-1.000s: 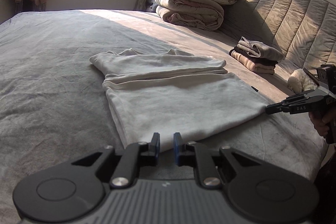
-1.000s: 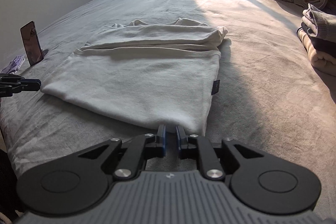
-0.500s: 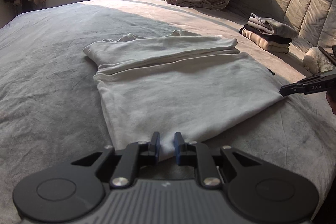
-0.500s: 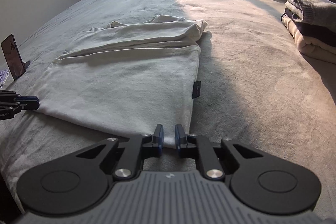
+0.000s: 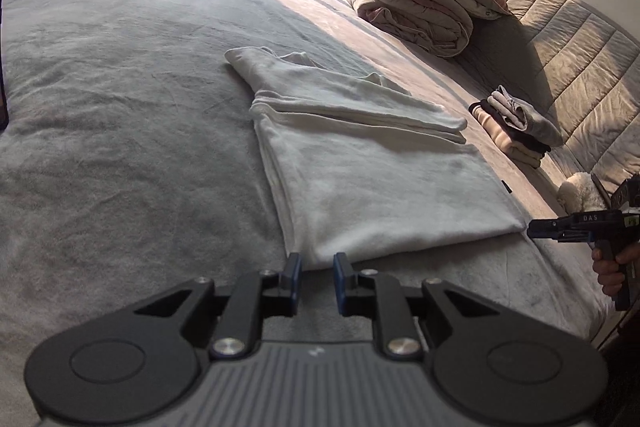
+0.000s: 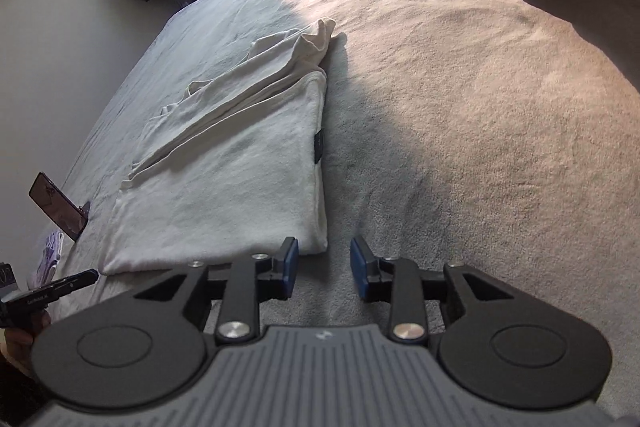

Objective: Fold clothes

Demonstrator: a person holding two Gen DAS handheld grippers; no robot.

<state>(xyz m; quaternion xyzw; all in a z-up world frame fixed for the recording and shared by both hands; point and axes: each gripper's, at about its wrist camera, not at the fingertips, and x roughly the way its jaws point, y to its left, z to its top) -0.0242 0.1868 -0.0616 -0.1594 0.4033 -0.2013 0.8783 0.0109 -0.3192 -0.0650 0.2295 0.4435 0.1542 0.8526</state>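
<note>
A cream shirt [image 5: 372,179], sleeves folded in, lies flat on the bed [image 5: 120,107], mid-frame in both views. Left gripper [image 5: 316,277], lower centre, jaws opening around the shirt's near hem corner, not pressing. Right gripper [image 6: 324,269], jaws opening, just beside the other corner, nothing between.
</note>
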